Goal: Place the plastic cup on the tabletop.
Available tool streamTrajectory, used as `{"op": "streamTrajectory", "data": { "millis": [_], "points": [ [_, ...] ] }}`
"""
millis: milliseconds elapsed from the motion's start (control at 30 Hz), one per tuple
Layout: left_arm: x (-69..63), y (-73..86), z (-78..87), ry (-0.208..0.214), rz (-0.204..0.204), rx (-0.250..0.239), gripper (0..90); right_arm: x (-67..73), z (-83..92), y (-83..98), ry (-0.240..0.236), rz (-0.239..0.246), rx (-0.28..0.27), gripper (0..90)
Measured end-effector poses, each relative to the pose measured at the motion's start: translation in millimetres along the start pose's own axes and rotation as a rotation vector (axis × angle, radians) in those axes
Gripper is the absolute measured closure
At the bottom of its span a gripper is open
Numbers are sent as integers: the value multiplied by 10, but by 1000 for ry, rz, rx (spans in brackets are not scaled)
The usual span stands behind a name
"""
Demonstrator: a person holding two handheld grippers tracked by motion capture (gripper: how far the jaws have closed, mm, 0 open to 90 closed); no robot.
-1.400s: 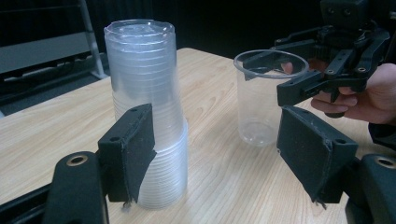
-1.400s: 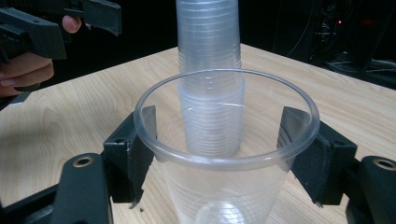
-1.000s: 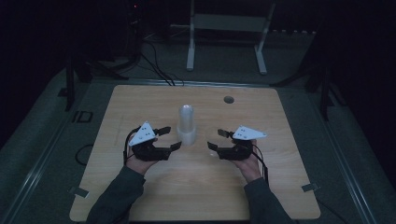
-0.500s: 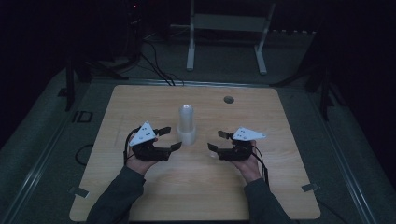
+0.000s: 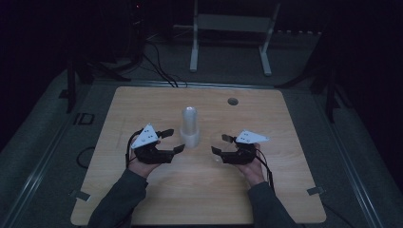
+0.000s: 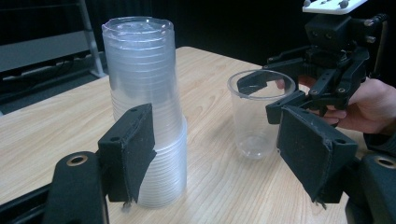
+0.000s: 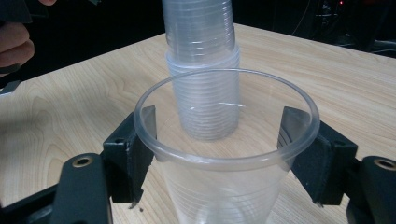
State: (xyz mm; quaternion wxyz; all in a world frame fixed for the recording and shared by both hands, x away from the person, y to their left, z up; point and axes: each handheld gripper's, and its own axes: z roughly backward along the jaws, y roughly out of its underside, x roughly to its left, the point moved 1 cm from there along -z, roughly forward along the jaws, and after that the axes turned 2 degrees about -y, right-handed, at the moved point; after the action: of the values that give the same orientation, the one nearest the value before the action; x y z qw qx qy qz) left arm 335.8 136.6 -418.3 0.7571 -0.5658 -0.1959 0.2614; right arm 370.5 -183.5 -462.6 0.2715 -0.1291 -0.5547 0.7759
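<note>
A tall stack (image 6: 142,107) of clear cups stands in the middle of the bench (image 5: 142,199). It is the landmark here. One single cup (image 6: 256,116) stands upright on the bench, just to the right of the stack and a little nearer the person.

The right gripper (image 7: 229,154) has the cup between its two pads (image 7: 140,149). The pads sit on both sides of the cup, just under the rim. They look like they are pinching it softly, and the rim is round and not squashed. The cup's bottom seems to rest on the bench.

The left gripper (image 6: 215,154) waits on the left side of the stack, close to its base. Its jaws are spread wide and hold nothing. One pad sits in front of the stack's bottom part, but I cannot tell if it touches.

The job looks like taking cups off the stack and setting them down one by one. To do this step well, the right gripper should hold the cup gently, because thin plastic bends and cracks when squeezed hard. It should keep the cup straight up and move it away from the stack so nothing gets knocked over. Then the jaws can open slowly, so the cup does not tip.
</note>
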Motion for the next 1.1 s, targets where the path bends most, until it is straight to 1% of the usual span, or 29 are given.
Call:
{"op": "streamTrajectory", "data": {
  "millis": [200, 300, 500, 1100],
  "points": [
    [0, 0, 1, 0, 0, 0, 277, -8, -8, 18, 6, 1, 3, 283],
    [-1, 0, 0, 0, 0, -1, 277, -5, -18, 29, 12, 9, 12, 283],
    [0, 1, 0, 0, 0, -1, 277, 1, -37, 45, 14, 15, 13, 282],
    [0, 2, -1, -1, 1, -1, 277, -9, -49, 85, 21, 16, 14, 282]
  ]
}}
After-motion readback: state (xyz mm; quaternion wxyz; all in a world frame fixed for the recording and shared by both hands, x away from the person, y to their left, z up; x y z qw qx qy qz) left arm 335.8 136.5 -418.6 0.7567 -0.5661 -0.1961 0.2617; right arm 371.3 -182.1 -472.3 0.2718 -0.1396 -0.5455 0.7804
